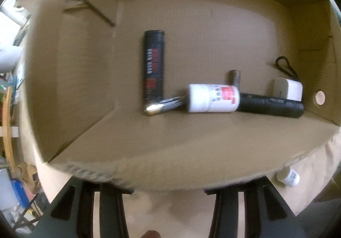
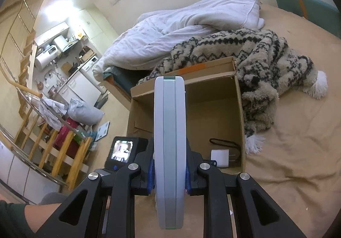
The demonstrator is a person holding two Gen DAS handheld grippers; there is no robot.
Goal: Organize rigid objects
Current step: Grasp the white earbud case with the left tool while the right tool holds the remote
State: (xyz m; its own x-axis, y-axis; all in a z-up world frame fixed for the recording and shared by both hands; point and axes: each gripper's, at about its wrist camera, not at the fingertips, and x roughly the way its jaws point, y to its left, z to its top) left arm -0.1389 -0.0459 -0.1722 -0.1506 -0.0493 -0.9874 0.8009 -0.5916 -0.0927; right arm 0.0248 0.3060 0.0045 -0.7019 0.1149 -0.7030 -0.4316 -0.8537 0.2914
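In the left wrist view a cardboard box [image 1: 191,148] holds a black can [image 1: 153,63], a silver-tipped battery [image 1: 164,106], a white pill bottle [image 1: 213,98], a black flashlight [image 1: 270,104] with a loop strap, and a white charger [image 1: 287,88]. My left gripper [image 1: 168,206] is open and empty at the box's near rim. In the right wrist view my right gripper [image 2: 169,176] is shut on a flat white-grey device [image 2: 169,142], held upright on edge in front of the box [image 2: 239,110].
A small white bottle [image 1: 288,177] lies on the tan bed sheet just outside the box. A patterned blanket [image 2: 255,56] and a white duvet [image 2: 181,29] lie behind the box. A wooden stair railing [image 2: 53,142] stands to the left.
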